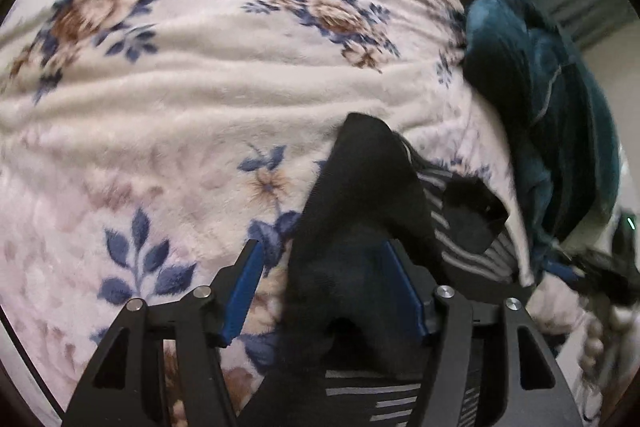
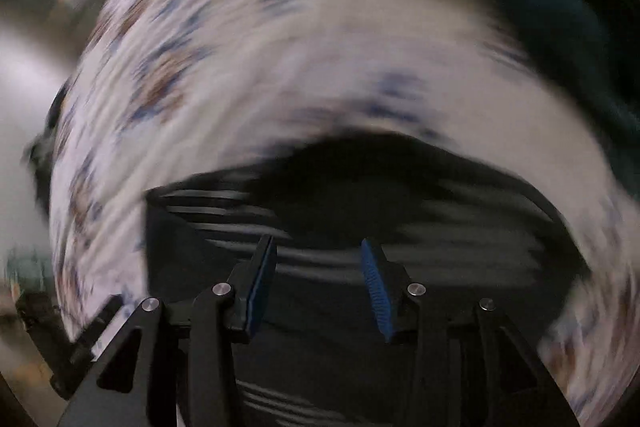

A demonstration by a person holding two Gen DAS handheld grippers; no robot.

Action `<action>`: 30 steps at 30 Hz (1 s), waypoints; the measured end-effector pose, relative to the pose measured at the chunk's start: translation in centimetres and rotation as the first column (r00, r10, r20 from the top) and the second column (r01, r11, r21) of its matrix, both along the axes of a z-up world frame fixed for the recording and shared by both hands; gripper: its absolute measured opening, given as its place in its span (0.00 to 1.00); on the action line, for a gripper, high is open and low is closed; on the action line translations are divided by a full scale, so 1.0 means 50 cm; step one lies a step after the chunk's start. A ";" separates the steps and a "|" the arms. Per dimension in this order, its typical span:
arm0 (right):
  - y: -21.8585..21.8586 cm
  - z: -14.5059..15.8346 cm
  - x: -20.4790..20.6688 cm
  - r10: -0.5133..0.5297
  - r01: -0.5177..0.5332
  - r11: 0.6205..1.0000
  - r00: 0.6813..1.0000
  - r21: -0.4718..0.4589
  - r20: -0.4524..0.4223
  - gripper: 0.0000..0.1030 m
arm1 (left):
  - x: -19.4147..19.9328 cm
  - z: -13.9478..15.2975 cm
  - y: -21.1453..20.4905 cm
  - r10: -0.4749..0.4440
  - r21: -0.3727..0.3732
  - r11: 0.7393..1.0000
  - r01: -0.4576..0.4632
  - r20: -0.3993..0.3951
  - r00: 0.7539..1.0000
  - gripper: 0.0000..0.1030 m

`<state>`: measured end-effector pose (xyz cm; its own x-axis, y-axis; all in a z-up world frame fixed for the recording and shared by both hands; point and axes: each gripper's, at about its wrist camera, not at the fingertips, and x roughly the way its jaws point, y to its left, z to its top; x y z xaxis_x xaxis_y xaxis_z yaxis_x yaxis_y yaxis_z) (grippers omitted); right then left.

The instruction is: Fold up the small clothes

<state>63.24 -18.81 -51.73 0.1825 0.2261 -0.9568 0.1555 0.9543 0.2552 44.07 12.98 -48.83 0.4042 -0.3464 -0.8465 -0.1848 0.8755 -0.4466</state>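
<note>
So the whole thing is happening on a fuzzy cream blanket [image 1: 192, 99] with blue and brown flowers printed on it, all rippled up in soft ridges. The left gripper [image 1: 324, 267] is pointing down at it with its blue-padded fingers [image 1: 246, 291] spread a fair way apart, and a dark garment with thin white stripes [image 1: 360, 195] stands bunched up in a peak right between them. It sits against the right-hand finger and partly covers it, but the left-hand pad is clear of it with blanket showing in the gap, so it isn't pinched. The rest of that striped cloth trails off toward the lower right, and white stripes show again at the bottom edge under the gripper. Off to the right, at the blanket's edge, there's a heap of teal clothing [image 1: 560, 99]. The right wrist view is badly smeared. Still, the right gripper [image 2: 320, 275] clearly has its jaws partway open with nothing clamped, hanging over the same dark striped fabric [image 2: 400, 187], which lies spread on the blanket [image 2: 280, 59] below it. Can't tell whether the tips touch the cloth.
</note>
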 end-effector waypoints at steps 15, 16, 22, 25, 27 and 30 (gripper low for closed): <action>-0.303 -0.173 -0.178 -0.250 0.245 0.968 0.955 -0.051 -0.161 0.48 | 0.111 0.012 -0.148 -0.134 0.195 0.971 0.139 -0.042 0.990 0.58; -0.292 -0.186 -0.176 -0.231 0.221 0.972 0.958 -0.077 -0.168 0.39 | 0.116 0.008 -0.159 -0.140 0.216 0.965 0.147 -0.049 0.989 0.58; -0.268 -0.111 -0.214 -0.253 0.252 0.939 0.967 -0.234 0.027 0.08 | 0.136 -0.034 -0.187 -0.171 0.269 0.946 0.182 -0.064 0.983 0.58; -0.271 -0.063 -0.224 -0.257 0.279 0.925 0.959 -0.260 0.116 0.08 | 0.148 -0.059 -0.189 -0.176 0.318 0.929 0.190 -0.073 0.982 0.58; -0.289 -0.052 -0.218 -0.257 0.287 0.923 0.956 -0.258 0.143 0.08 | 0.156 -0.076 -0.179 -0.162 0.323 0.929 0.181 -0.085 0.983 0.58; -0.333 -0.109 -0.165 -0.283 0.279 0.944 0.959 -0.175 0.003 0.08 | 0.159 -0.081 -0.160 -0.129 0.298 0.943 0.152 -0.096 0.987 0.58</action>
<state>54.99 -35.44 -57.17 0.1937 0.0005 -0.9811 0.4273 0.9001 0.0848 52.03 4.99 -52.89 0.3020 -0.1177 -0.9460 -0.0726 0.9866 -0.1459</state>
